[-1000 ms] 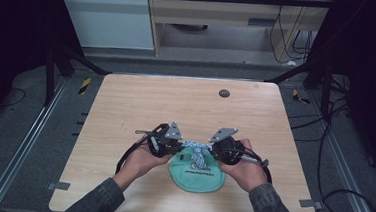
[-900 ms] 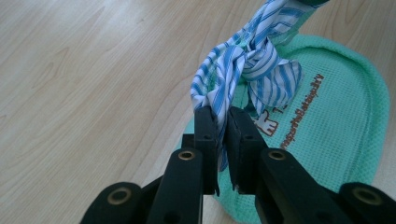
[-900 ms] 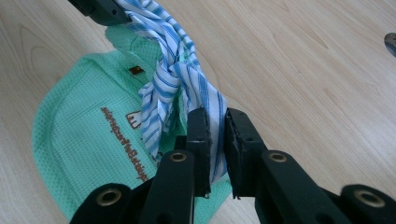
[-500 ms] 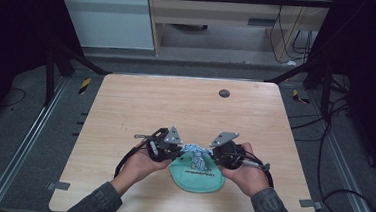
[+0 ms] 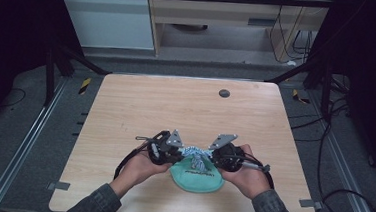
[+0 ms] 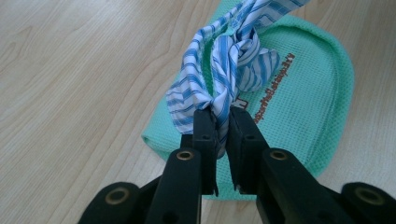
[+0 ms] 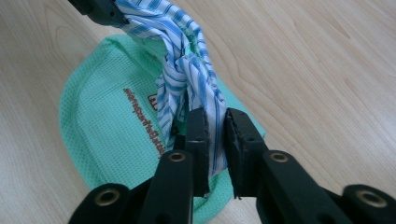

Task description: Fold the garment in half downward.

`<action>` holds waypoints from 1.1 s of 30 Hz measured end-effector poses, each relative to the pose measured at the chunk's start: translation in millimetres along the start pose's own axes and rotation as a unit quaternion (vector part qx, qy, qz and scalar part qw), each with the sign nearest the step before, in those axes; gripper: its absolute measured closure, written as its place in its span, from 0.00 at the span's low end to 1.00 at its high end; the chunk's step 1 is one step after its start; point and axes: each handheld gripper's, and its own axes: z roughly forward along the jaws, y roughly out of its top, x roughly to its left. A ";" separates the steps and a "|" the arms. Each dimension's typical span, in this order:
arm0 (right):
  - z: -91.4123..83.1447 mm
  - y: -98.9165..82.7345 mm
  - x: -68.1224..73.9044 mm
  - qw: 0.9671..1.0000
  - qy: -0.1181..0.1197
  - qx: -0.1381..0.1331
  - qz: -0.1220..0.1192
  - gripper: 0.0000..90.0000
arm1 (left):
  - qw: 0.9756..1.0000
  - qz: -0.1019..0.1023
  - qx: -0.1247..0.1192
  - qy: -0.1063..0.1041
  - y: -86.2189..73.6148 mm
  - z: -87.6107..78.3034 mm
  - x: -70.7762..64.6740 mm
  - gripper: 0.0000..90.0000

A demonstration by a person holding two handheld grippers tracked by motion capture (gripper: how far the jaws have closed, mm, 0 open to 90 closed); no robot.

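Striped cloth (image 6: 229,60), knotted at mid-length, stretched just above the green pouch (image 6: 303,93). Left gripper (image 6: 223,119) and right gripper (image 7: 212,121) each clamp one cloth end. Judged stage: knot formed; tightening and release remain.

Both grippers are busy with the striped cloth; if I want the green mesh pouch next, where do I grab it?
Take the green mesh pouch at its rounded near edge, coming in low from the person's side. It lies flat on the table, so only a rim offers the jaws a bite, and the striped cloth knotted across its middle probably blocks the far side.
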 end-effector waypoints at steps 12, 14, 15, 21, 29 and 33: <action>-1.2 -4.3 6.7 1.000 0.009 0.011 -0.011 0.92 | 1.000 0.004 0.006 -0.009 -8.1 2.1 -5.9 0.93; -0.8 -5.3 8.8 1.000 0.011 0.014 -0.015 0.92 | 1.000 0.005 0.009 -0.013 -10.2 3.2 -7.3 0.93; -0.5 -5.7 10.0 1.000 0.013 0.015 -0.013 0.92 | 1.000 0.005 0.008 -0.013 -11.5 3.9 -7.8 0.93; 0.6 -10.1 13.4 1.000 0.018 0.019 -0.016 0.93 | 1.000 0.004 0.009 -0.018 -16.0 5.3 -10.3 0.94; 2.1 -14.9 17.6 0.999 0.025 0.029 -0.018 0.95 | 1.000 0.005 0.015 -0.028 -18.1 5.8 -13.4 0.94; 3.6 -16.9 19.0 0.999 0.028 0.030 -0.018 0.96 | 0.999 0.003 0.012 -0.030 -20.3 6.0 -15.2 0.94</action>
